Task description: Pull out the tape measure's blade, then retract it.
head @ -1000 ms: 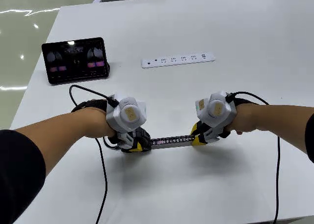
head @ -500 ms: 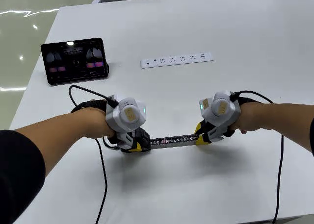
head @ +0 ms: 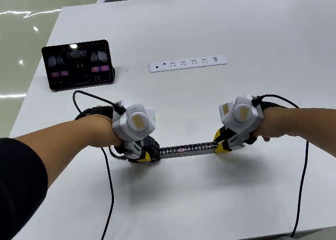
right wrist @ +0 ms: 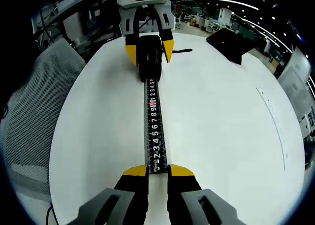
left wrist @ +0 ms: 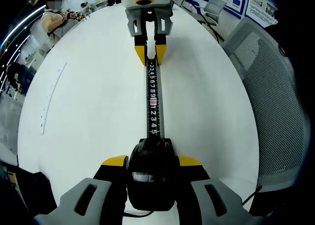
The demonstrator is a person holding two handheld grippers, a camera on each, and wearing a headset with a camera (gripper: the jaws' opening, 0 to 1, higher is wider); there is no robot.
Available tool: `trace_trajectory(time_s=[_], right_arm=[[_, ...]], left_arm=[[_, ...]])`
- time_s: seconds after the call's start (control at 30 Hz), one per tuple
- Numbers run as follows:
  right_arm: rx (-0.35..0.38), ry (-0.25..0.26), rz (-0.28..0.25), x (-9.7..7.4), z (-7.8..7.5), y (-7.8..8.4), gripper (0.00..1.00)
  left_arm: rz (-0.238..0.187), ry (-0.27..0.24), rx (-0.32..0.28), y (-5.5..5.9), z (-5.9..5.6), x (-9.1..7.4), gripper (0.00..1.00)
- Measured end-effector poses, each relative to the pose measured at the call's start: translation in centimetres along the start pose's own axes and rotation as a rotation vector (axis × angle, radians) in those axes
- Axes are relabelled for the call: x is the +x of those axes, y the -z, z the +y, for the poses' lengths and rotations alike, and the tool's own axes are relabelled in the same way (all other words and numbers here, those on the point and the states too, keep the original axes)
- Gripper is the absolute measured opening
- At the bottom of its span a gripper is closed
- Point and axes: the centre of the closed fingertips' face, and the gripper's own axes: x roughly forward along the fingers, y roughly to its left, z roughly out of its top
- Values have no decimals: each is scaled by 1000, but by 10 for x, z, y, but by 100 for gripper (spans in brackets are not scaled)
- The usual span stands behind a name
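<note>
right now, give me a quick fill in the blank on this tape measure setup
The left gripper holds the tape measure by its black ____. The right gripper pinches the blade, which stretches ____ the two grippers. In the head view the power strip lies to the ____ of the tablet.
Missing: case; between; right.

Matt white table [head: 210, 30] — glossy black plastic case [left wrist: 151, 173], smooth blade [left wrist: 153, 97].
</note>
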Motion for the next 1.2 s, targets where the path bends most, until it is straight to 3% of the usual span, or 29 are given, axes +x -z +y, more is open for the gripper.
trace_trajectory(time_s=[0.37,1.2], right_arm=[[8,7,21,-10,-2,17,10],[21,12,30,-24,2,30,10]], left_arm=[[-1,0,-4,0,1,1,32],[-1,1,-3,0,1,0,32]])
